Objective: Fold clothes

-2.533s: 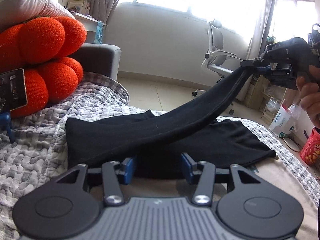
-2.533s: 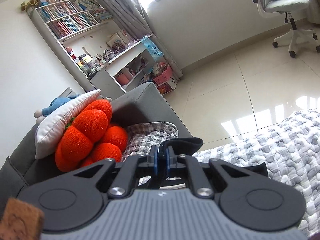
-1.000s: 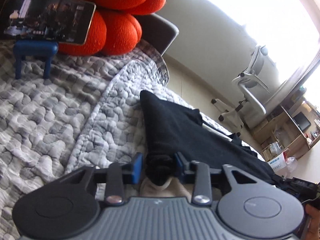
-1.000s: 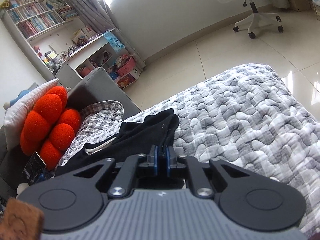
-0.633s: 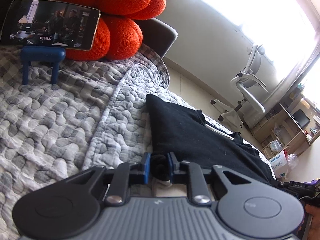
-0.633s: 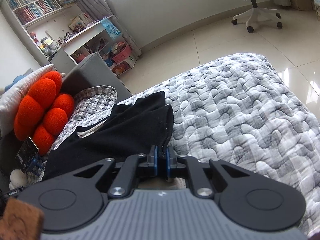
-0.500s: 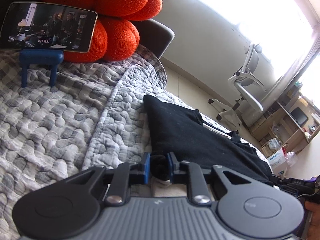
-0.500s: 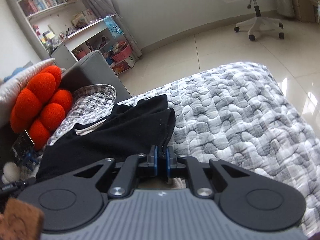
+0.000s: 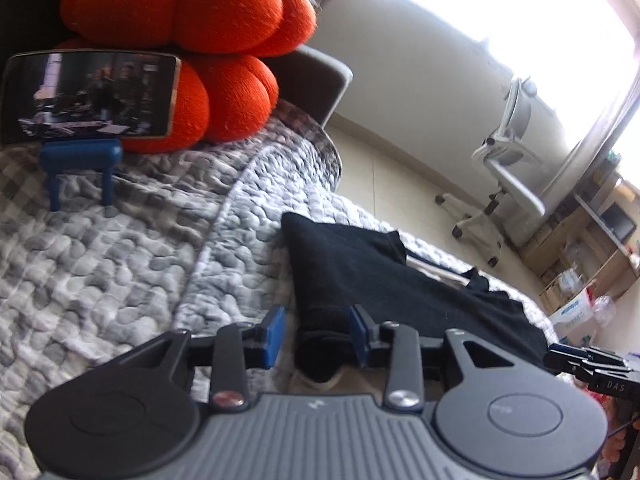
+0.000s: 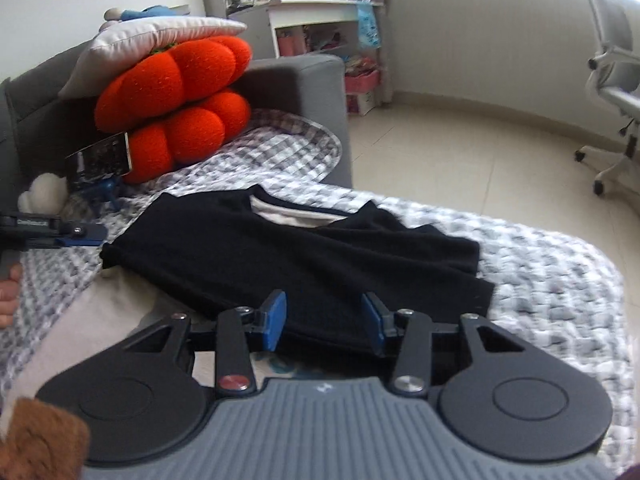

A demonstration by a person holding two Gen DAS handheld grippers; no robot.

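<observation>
Left wrist view, lower centre: the left gripper (image 9: 316,334) with its jaws spread apart; a bunched corner of the black garment (image 9: 384,288) sits between the blue pads (image 9: 274,334) without being pinched. From there the garment runs to the right of centre, lying flat on the grey quilted cover (image 9: 120,248). At the lower right edge, the right gripper (image 9: 588,364) appears just past the garment's far end. Left of centre, a phone (image 9: 92,94) rests on a small blue stand (image 9: 80,168), leaning against the orange cushion (image 9: 192,28) in the upper left. Upper right: a white office chair (image 9: 508,168) on the tiled floor.

Right wrist view, lower centre: the right gripper (image 10: 324,320) likewise has its jaws spread, with the garment's (image 10: 304,256) near hem lying between and under the pads, not gripped. The garment spreads across mid-frame, folded over itself, a pale inner layer showing at the neckline. At the left edge the left gripper (image 10: 84,234) lies close to the garment's corner. Beyond it stand the phone (image 10: 100,160), the orange cushion (image 10: 176,100) and a grey sofa arm (image 10: 308,96); a white shelf unit (image 10: 320,20) occupies the upper centre.
</observation>
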